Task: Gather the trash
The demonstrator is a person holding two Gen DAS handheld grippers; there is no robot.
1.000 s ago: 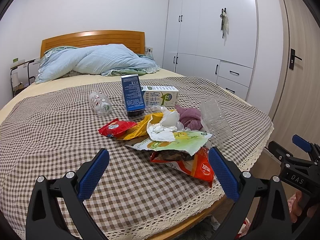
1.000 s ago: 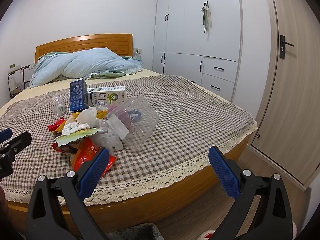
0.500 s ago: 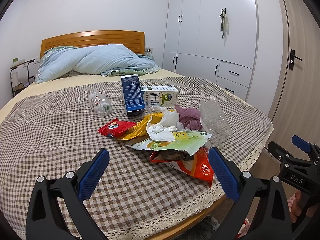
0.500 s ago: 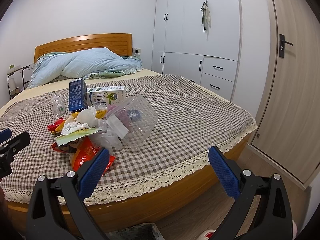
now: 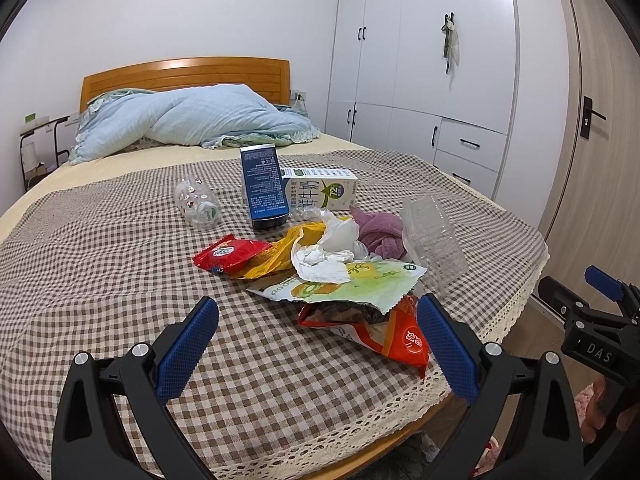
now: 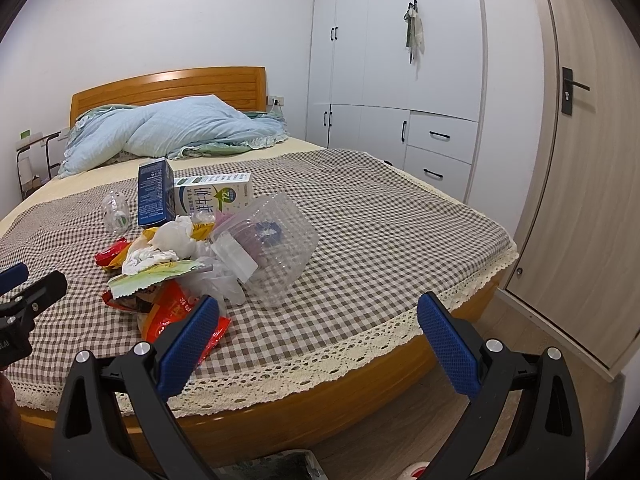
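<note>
Trash lies piled on the checked bedspread point(image 5: 100, 272): an orange snack bag point(image 5: 384, 332) nearest the foot edge, a green wrapper point(image 5: 360, 284), crumpled white tissue point(image 5: 324, 256), a red packet point(image 5: 228, 254), a yellow wrapper point(image 5: 276, 256), a clear plastic clamshell point(image 5: 434, 240), a blue box point(image 5: 262, 186), a milk carton point(image 5: 320, 194) and a clear bottle point(image 5: 196, 204). My left gripper point(image 5: 316, 340) hangs open just short of the orange bag, holding nothing. My right gripper point(image 6: 316, 340) is open over the bed's foot edge, right of the clamshell point(image 6: 272, 248) and orange bag point(image 6: 176, 316).
A purple cloth point(image 5: 380, 232) lies in the pile. A blue duvet point(image 5: 192, 120) lies by the wooden headboard point(image 5: 180, 76). White wardrobes point(image 6: 400, 80) and a door point(image 6: 580, 160) stand to the right. A dark bin rim point(image 6: 280, 464) shows on the floor below the bed's foot.
The right wrist view has shifted slightly; the pile sits a touch further left in it. The left gripper has not moved.
</note>
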